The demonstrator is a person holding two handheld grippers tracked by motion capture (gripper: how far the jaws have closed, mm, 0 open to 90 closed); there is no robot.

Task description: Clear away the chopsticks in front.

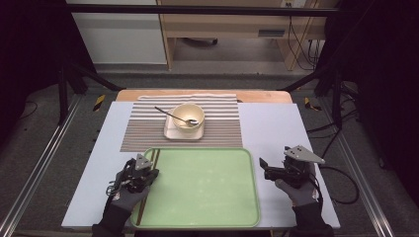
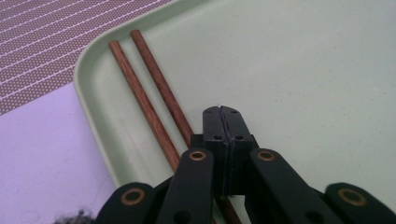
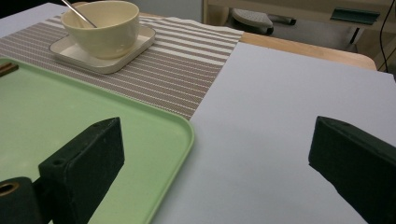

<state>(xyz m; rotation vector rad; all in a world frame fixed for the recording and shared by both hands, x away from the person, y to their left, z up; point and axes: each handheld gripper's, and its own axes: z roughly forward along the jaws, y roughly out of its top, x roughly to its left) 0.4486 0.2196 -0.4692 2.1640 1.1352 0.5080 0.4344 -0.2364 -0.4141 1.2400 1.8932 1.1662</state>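
The chopsticks (image 2: 154, 98), two brown wooden sticks, lie side by side along the left inner edge of the green tray (image 1: 207, 197), at 9 o'clock on the tray, their far ends near its 10 o'clock corner. The left tongs (image 2: 220, 112) rest low over the tray, jaws pressed together with no gap; the right-hand chopstick runs beneath the jaws. Whether the jaws pinch it cannot be determined. In the high view the left tongs (image 1: 148, 174) sit at the tray's left rim.

The right tongs (image 3: 215, 154) are spread wide and hold nothing; they hover above the bench (image 3: 289, 102) with one jaw over the tray's near corner. In the high view the right tongs (image 1: 263, 168) lie at 3 o'clock of the tray.

At 12 o'clock from the tray, a cream bowl (image 1: 188, 115) containing a spoon (image 1: 174, 116) stands on a square plate (image 1: 170, 132) on a striped mat (image 1: 143, 128).
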